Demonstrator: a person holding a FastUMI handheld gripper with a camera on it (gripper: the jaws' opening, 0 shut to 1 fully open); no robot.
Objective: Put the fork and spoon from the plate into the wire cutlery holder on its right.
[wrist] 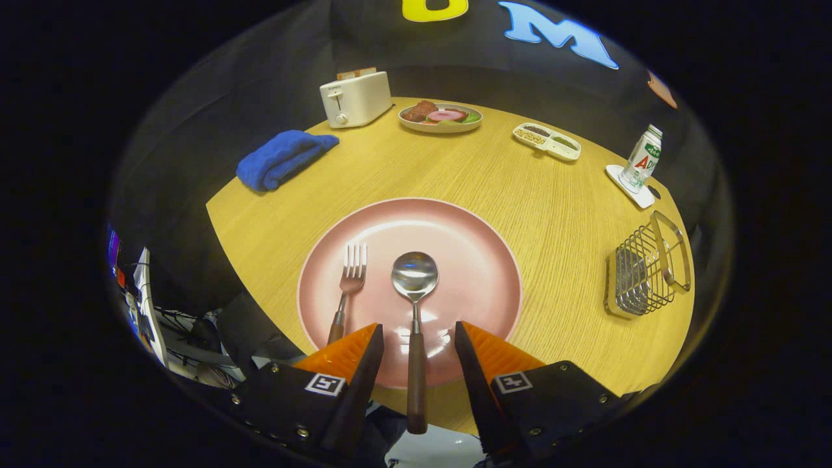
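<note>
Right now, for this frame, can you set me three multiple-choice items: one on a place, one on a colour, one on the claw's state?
1. Where is the spoon's handle?
A. between the claw's fingers
B. inside the wire cutlery holder
C. under the blue towel

2. What colour is the plate under the fork?
A. green
B. pink
C. white

3. How is the claw?
A. shut on the fork
B. shut on the spoon
C. open

Answers: 1 A, the spoon has its brown handle running between the two fingers. 2 B, the plate is pink, with the fork on it. 3 C, the claw has gaps on both sides of the handle.
</note>
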